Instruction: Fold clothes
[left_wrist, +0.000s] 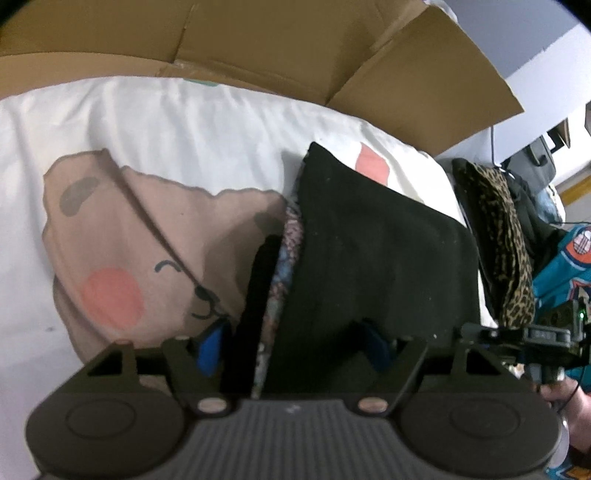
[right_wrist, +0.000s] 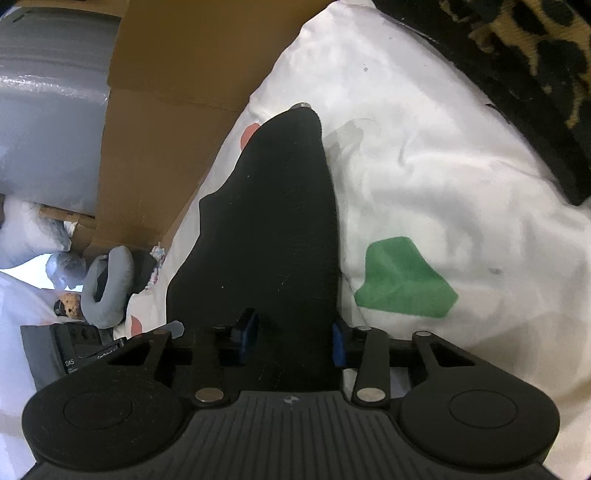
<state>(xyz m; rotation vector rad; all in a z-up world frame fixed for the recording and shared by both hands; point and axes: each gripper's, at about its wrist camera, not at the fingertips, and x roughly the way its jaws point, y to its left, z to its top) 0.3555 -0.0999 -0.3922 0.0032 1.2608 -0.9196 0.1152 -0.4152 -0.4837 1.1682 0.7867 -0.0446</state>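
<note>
Two hand-held grippers (left_wrist: 291, 350) (right_wrist: 295, 336), one black garment (left_wrist: 369, 251)

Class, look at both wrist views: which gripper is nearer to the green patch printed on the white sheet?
Right. The right gripper sits just beside the green patch; the left gripper is over by the bear print.

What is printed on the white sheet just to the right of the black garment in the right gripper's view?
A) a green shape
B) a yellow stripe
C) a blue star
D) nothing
A: a green shape sits on the white sheet beside the black garment.
</note>
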